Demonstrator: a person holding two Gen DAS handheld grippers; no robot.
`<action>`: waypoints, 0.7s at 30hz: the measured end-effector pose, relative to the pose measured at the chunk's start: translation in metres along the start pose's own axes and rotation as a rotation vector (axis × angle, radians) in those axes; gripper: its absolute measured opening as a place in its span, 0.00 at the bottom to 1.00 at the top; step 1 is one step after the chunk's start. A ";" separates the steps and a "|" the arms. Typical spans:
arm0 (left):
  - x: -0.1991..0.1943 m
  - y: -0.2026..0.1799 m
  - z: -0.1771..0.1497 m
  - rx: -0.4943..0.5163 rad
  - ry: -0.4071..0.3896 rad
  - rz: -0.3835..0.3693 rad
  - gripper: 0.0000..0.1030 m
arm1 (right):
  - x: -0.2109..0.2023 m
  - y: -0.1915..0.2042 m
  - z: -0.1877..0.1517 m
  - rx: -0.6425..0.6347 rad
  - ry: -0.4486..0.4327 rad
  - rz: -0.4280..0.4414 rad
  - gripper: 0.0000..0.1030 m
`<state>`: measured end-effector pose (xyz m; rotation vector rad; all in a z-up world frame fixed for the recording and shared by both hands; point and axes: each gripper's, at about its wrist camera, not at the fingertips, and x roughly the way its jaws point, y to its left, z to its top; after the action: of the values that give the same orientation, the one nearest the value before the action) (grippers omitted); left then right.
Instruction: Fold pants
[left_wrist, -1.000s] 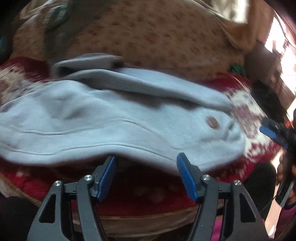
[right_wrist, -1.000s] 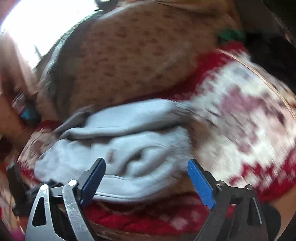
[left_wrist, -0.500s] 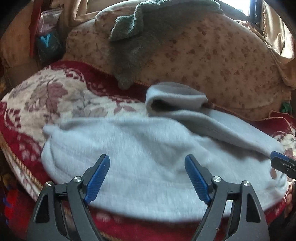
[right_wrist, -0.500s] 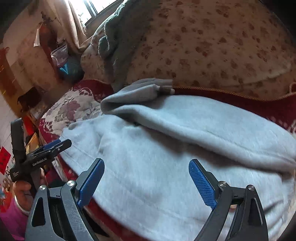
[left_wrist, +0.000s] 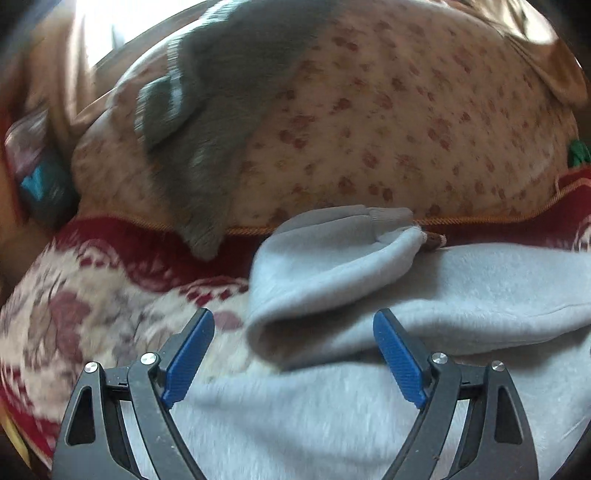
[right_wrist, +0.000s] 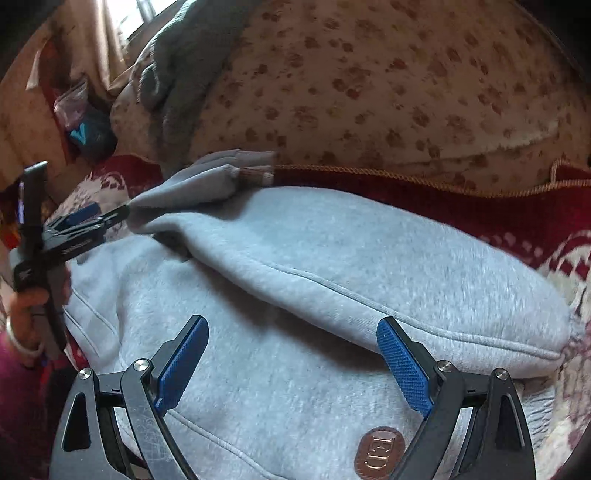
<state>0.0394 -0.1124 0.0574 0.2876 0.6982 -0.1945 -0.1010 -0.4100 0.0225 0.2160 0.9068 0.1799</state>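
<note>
Close in, the right gripper (right_wrist: 291, 363) hangs over the pale grey pants (right_wrist: 295, 295) with its jaws spread wide and nothing between the ribbed blue pads (right_wrist: 404, 369). Only this view shows the round brown leather patch (right_wrist: 378, 452) stitched near the waist, low between the jaws, and the long piped seam running along the upper folded leg. It alone also shows the left gripper (right_wrist: 110, 218) from the side, out at the left edge, held in a hand (right_wrist: 26, 314) with a bangle at the wrist and a magenta sleeve below. The left camera has its own gripper (left_wrist: 293, 358) over the fleece, jaws just opened wide and gripping nothing, with the fabric lying beneath them rather than pinched. That view gives the better look at the leg end (left_wrist: 332, 258): a soft rounded fold doubled back on itself, its ribbed cuff pointing at the sofa back. The pants lie across the sofa seat on a woven red and cream floral cover (left_wrist: 92, 306) edged with gold cord. Behind rises the plump back cushion (left_wrist: 406, 122), beige with small rust blotches, and a fuzzy grey-green knit garment (left_wrist: 221, 122) draped down over it, blurred in the left view, sharper in the right.
</note>
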 end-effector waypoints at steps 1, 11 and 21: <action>0.005 -0.004 0.004 0.025 0.003 -0.001 0.85 | 0.001 -0.003 0.000 0.013 0.001 0.004 0.93; 0.068 -0.042 0.027 0.213 0.083 0.039 0.85 | 0.009 -0.003 0.002 -0.018 -0.014 -0.001 0.93; 0.097 -0.044 0.033 0.154 0.160 -0.076 0.12 | 0.046 0.025 0.007 -0.363 0.006 -0.167 0.92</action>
<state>0.1201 -0.1718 0.0089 0.4270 0.8549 -0.3010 -0.0690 -0.3759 -0.0014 -0.1963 0.8773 0.1868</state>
